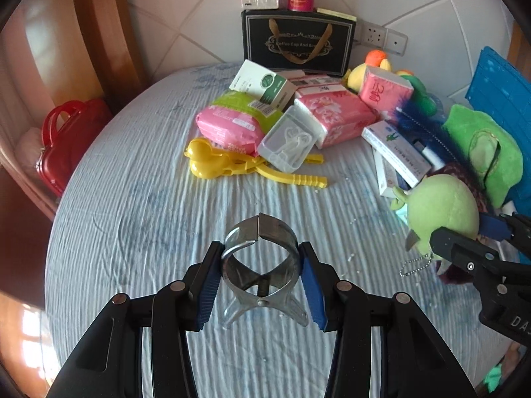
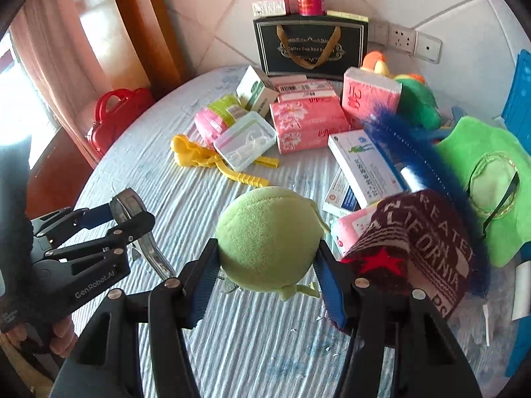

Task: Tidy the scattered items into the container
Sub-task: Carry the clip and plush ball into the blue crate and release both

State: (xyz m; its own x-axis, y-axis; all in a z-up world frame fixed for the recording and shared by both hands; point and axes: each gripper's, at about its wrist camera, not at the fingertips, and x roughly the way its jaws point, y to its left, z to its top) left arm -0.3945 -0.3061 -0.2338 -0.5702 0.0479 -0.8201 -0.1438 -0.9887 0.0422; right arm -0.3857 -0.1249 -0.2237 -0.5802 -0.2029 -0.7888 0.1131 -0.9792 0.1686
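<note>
Two grippers loaded: left gripper (image 1: 262, 285) fingers clamped on metal clip (image 1: 262, 265), lower centre; right gripper (image 2: 265, 265) fingers clamped on green plush (image 2: 268, 235). Blue container (image 1: 497, 79), far right, nearer the right gripper.

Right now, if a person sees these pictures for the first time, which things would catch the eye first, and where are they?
First, the two held things: the left gripper clamps a large metal clip above the striped cloth, and the right gripper grips a round green plush toy. Behind them, a bright heap lies against the wall: pink tissue packs, a yellow plastic tool and a black gift bag.
</note>
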